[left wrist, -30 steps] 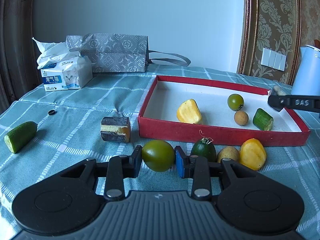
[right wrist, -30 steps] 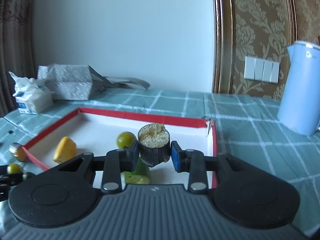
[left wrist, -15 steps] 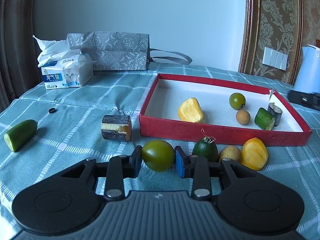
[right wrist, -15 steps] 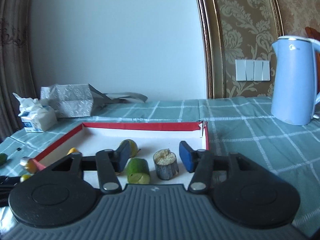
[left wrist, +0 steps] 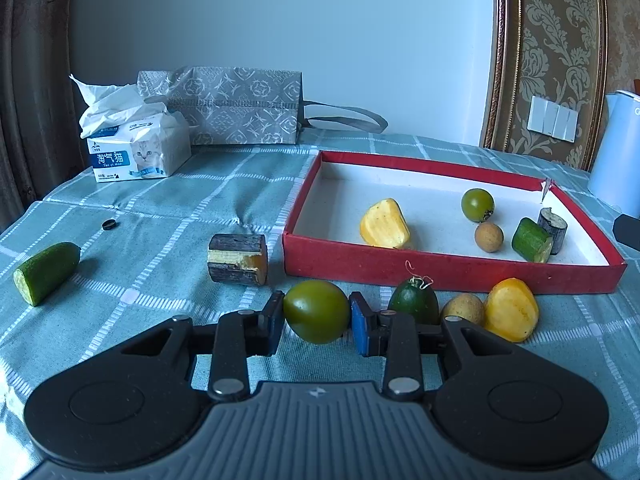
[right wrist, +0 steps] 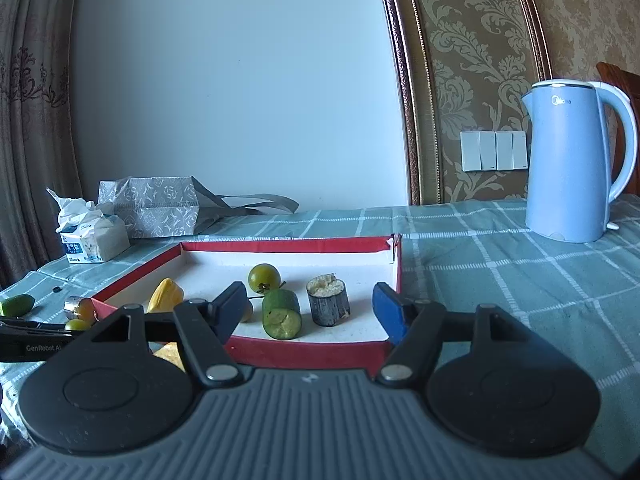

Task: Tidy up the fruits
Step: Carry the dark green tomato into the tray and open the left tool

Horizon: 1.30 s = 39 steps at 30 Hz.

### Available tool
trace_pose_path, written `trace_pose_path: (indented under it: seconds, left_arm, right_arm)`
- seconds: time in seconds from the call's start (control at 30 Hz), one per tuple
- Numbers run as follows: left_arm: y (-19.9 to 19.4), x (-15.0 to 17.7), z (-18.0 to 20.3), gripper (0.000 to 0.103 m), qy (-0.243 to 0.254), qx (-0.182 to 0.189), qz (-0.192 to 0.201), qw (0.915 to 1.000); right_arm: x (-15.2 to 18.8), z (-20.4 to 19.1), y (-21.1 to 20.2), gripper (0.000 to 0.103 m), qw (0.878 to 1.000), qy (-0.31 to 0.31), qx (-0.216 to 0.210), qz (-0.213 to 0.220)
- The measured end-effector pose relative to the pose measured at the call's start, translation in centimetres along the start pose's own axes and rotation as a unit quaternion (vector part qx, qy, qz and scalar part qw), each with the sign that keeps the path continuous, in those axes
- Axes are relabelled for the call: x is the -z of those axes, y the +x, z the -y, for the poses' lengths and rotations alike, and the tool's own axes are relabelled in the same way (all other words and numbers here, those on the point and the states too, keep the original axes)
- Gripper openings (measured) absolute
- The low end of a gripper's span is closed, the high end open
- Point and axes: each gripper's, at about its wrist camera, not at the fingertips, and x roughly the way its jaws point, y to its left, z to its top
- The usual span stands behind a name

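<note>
Fruits partly sorted: five pieces in red tray (left wrist: 452, 268); perhaps six loose on table (left wrist: 168, 216). Left gripper (left wrist: 316, 320) clamping green fruit (left wrist: 317, 311); right gripper (right wrist: 306, 310) spread, empty.

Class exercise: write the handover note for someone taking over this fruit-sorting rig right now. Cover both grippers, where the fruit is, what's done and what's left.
Left gripper: shut on a green tomato, in front of the red tray.
Right gripper: open, holding nothing, at the tray's near edge.
Done: five pieces in the tray, including the dark sugarcane stub standing upright.
Left: tray the held tomato, then the cucumber end, sugarcane chunk, dark green fruit, brown fruit and yellow piece on the cloth.
</note>
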Motion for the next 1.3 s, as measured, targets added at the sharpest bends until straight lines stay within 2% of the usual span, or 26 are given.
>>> trace_pose_path:
  seconds: [0.17, 0.4, 0.7, 0.83, 1.0, 1.17, 1.3]
  left_arm:
    - [-0.6, -0.4, 0.0, 0.034, -0.006, -0.002, 0.012, 0.9999]
    - [-1.8, -1.2, 1.1, 0.034, 0.02, 0.001, 0.051, 0.9985]
    - [-0.1, -5.9, 2.4, 0.034, 0.034, -0.027, 0.066, 0.9969]
    - [1.4, -8.0, 3.3, 0.034, 0.039, -0.02, 0.058, 0.9973]
    - [3.6, -9.1, 5.4, 0.034, 0.064, -0.013, 0.045, 0.9969]
    - [5.9, -9.0, 7.0, 0.034, 0.073, -0.007, 0.019, 0.9971]
    - [7.2, -8.2, 7.5, 0.034, 0.079, -0.015, 0.003, 0.9967]
  right_arm:
    - [0.0, 0.4, -0.1, 0.068, 1.0, 0.009, -0.007, 0.003]
    - [-0.2, 0.6, -0.5, 0.068, 1.0, 0.019, -0.019, 0.01]
    - [-0.3, 0.6, -0.6, 0.068, 0.999, 0.024, -0.034, 0.01]
    - [-0.4, 0.6, -0.7, 0.068, 0.999, 0.025, -0.035, 0.01]
    - [-0.5, 0.8, -0.6, 0.068, 0.999, 0.03, -0.035, 0.01]
    - [-0.6, 1.1, -0.5, 0.068, 0.999, 0.034, -0.034, 0.007]
    - [-0.7, 1.2, -0.4, 0.068, 0.999, 0.037, -0.036, 0.008]
